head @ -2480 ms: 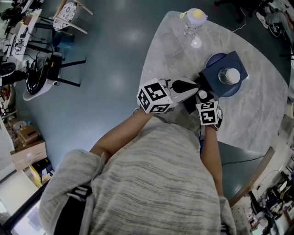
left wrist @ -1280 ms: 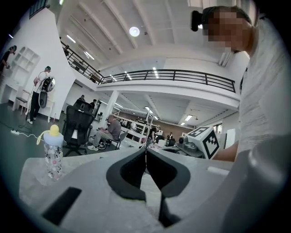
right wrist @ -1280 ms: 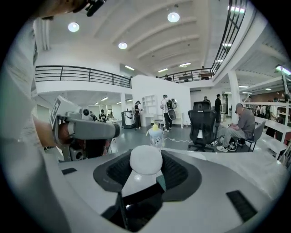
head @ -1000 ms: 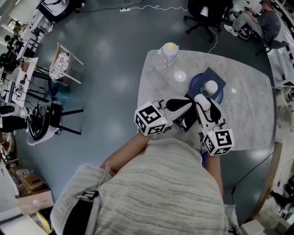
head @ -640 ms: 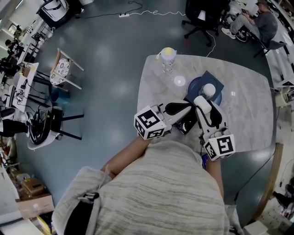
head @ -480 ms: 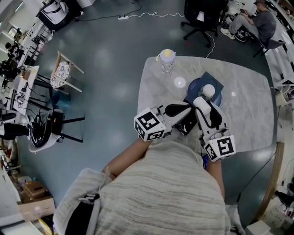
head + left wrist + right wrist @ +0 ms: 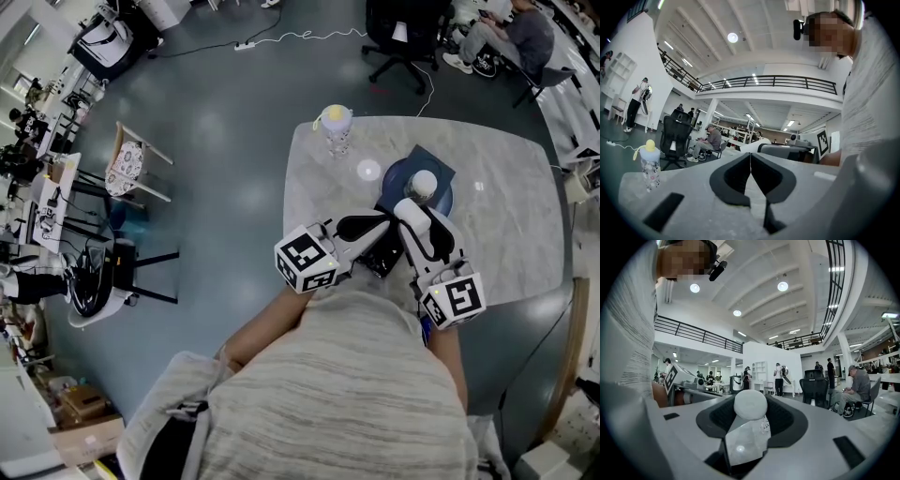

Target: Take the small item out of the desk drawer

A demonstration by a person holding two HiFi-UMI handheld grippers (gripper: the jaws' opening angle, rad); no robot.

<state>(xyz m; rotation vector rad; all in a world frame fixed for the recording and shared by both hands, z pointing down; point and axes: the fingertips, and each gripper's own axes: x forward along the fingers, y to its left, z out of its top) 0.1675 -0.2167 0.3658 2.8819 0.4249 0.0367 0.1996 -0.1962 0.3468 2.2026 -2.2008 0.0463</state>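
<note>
My right gripper reaches over the marble table with its jaws shut on a small white ball, which sits between the tips in the right gripper view. My left gripper lies beside it, to its left; its jaws are shut with nothing between them. A dark drawer-like box shows between the two grippers at the table's near edge; its inside is hidden.
A patterned bottle with a yellow top stands at the table's far left. A blue plate on a dark blue square carries another white ball; a small white disc lies beside it. An office chair stands beyond the table.
Since the earliest frame the right gripper has stretched out over the table with the ball. Over the last second both grippers stay nearly still while the head view drifts and draws back.
</note>
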